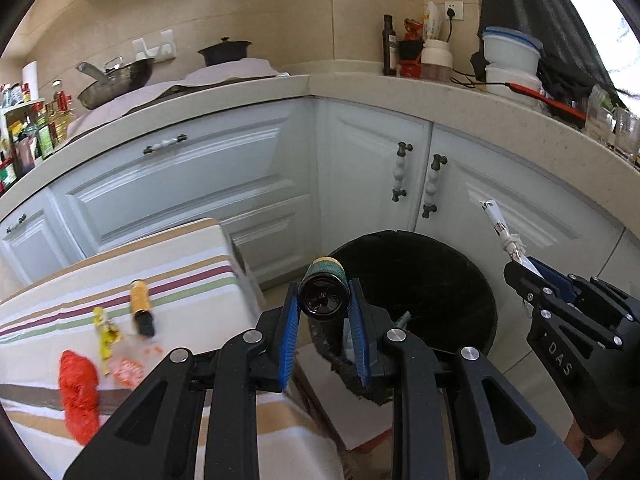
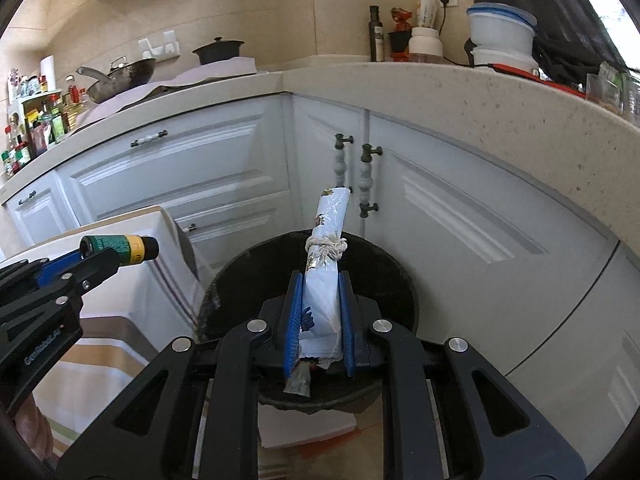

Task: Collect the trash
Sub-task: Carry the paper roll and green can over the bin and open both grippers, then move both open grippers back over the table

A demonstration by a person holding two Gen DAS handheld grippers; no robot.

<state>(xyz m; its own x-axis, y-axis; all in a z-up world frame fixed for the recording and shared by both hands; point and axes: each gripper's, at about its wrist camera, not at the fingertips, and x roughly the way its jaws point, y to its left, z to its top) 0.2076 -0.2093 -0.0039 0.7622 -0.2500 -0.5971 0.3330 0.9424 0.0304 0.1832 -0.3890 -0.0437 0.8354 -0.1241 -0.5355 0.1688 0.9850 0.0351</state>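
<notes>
At frame centre, a small bottle — rigid, light, slippery — is pinched across its body by the left claw above the black bin. A soft, crushable rolled packet is clamped low in the right claw.

Daylight glares from the upper right; fisheye edges bend, foreground slightly blurred.

L claw clamped, R claw too (both level)
</notes>
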